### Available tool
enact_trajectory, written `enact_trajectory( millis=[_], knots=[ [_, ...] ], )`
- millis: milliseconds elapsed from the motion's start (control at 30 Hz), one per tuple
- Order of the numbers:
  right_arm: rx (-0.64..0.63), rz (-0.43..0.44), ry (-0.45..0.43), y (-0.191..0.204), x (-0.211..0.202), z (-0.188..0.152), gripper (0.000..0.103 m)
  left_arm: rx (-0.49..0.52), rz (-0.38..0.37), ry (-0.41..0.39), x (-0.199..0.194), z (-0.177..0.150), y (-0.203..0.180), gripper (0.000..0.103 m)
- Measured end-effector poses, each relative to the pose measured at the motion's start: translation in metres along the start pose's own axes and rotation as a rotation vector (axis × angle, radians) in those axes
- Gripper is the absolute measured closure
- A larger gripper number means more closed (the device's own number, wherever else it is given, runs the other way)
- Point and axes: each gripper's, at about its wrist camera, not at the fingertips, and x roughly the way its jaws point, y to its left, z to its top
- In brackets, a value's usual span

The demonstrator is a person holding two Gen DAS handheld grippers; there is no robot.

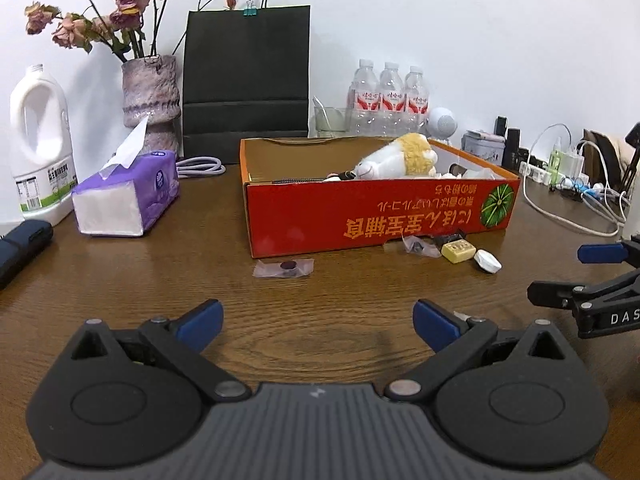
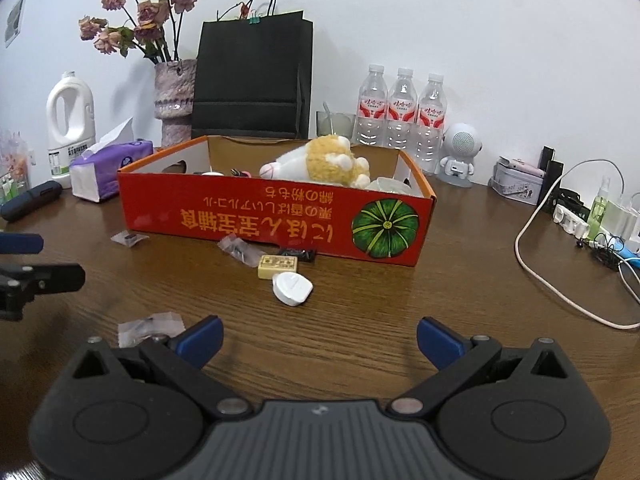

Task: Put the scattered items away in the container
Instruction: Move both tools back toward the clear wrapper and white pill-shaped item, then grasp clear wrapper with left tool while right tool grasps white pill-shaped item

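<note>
A red cardboard box stands on the wooden table and holds a plush toy and small items. Loose items lie before it: a clear packet with a dark piece, another clear packet, a black packet, a yellow block, a white cap, and a clear packet by my right gripper's left finger. My left gripper is open and empty. My right gripper is open and empty.
A purple tissue pack, white jug, vase of dried roses, black paper bag, water bottles, a small speaker, a tin and a tangle of cables and chargers stand around the box.
</note>
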Motion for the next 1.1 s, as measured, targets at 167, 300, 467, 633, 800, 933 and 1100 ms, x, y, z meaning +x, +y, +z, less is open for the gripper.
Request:
enact_trajectory(
  millis=[167,300,467,633,800,933,1100],
  knots=[
    [-0.003,-0.017,0.000,0.001,0.000,0.000,0.000,-0.029,0.023,0.019,0.002,-0.001,0.004,0.000],
    [0.002,-0.014,-0.002,0.001,-0.001,0.000,0.000,-0.015,0.023,0.019,0.002,-0.001,0.002,0.000],
    [0.056,0.040,0.017,-0.005,-0.004,-0.004,0.000,0.075,-0.013,0.031,0.003,0.000,-0.018,0.000],
    [0.076,0.021,0.014,-0.011,-0.011,-0.008,0.000,0.116,-0.126,0.085,0.015,0.003,-0.043,0.000],
    [0.083,0.003,0.026,-0.019,-0.016,-0.012,0.000,0.160,-0.160,0.117,0.028,0.000,-0.063,0.032],
    [0.095,0.006,0.023,-0.023,-0.017,-0.013,0.000,0.166,-0.182,0.146,0.034,-0.001,-0.068,0.073],
    [0.074,0.025,0.032,-0.018,-0.008,-0.006,0.000,0.171,-0.192,0.145,0.034,-0.001,-0.069,0.084]
  ],
)
